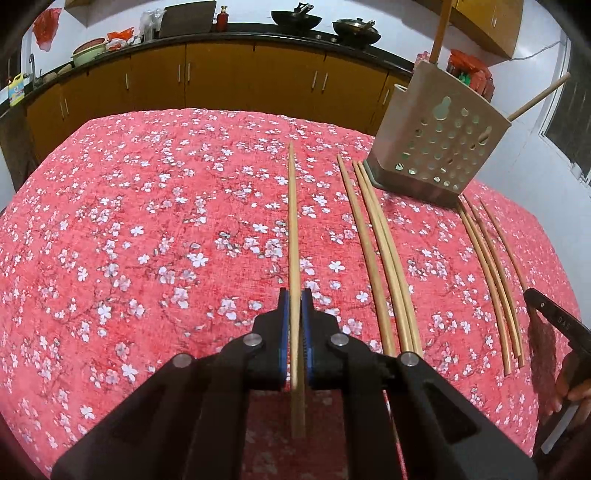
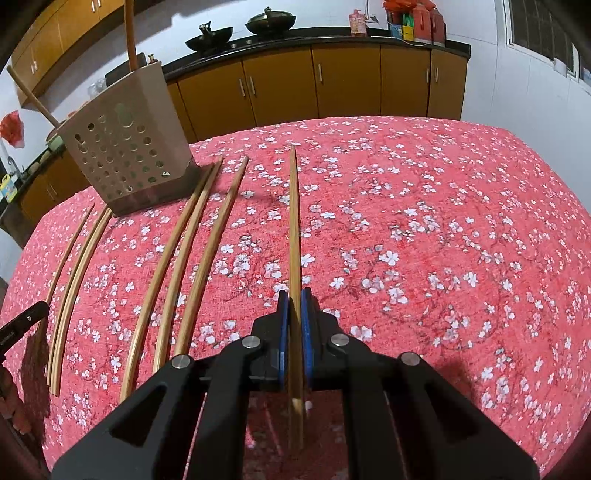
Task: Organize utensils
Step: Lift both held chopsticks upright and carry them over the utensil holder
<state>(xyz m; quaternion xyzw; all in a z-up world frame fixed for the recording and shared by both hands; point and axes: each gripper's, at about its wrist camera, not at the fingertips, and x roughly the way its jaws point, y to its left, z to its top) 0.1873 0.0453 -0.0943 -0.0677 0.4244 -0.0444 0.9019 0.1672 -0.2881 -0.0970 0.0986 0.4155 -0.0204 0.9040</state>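
On red floral tablecloth, left gripper pinches one chopstick; right gripper pinches another chopstick. Holder at 1 o'clock has two handles inside; roughly six loose chopsticks left. Only right view shows counter's right end.

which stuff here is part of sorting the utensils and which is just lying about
Part of the job:
left gripper and its chopstick
right gripper and its chopstick
loose chopsticks
perforated utensil holder

Just lying about:
woks
red bottle
green basin
floral tablecloth
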